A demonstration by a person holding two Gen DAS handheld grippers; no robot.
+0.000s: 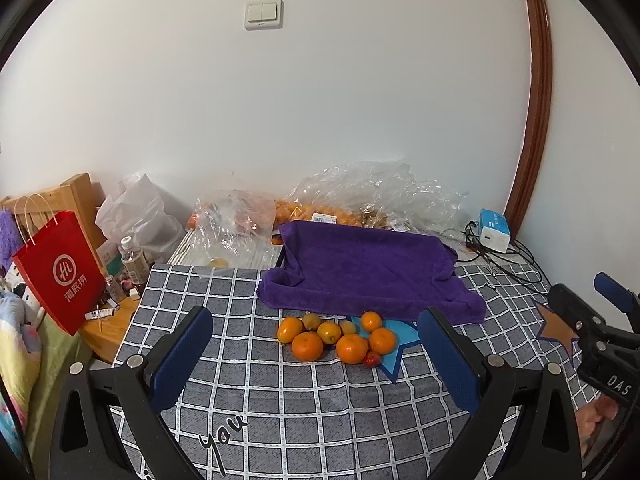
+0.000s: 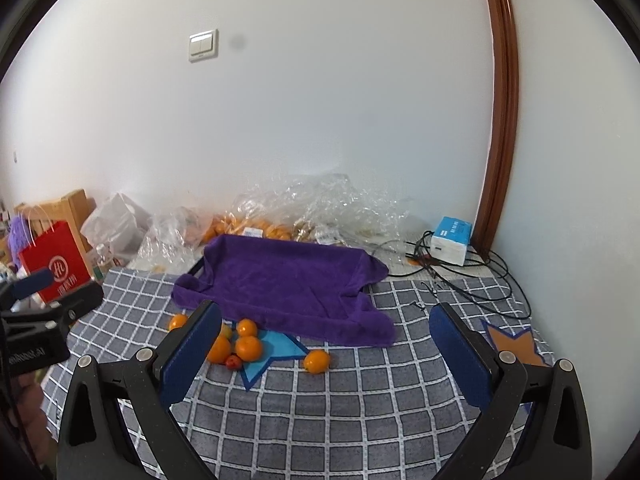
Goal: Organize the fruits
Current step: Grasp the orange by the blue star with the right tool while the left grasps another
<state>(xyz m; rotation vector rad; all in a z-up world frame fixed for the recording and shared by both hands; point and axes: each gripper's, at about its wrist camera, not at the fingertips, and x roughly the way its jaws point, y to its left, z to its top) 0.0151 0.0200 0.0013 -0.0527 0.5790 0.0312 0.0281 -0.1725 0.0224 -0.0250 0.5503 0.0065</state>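
Both grippers hang spread and empty over the checked cloth (image 1: 304, 412) — the left gripper (image 1: 316, 356), the right gripper (image 2: 326, 354). The fruits (image 1: 336, 338) lie bunched just before the purple towel's (image 1: 368, 268) near edge, the cluster's long axis running left to right — one orange (image 2: 317, 361) sits apart.

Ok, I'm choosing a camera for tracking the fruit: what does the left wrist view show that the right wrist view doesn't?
Only the left wrist view: the whole fruit pile unblocked, a bottle, and the right gripper, open. Only the right wrist view: the left gripper, open, and a finger of the right gripper covering part of the pile. Both: towel, red bag, blue box.
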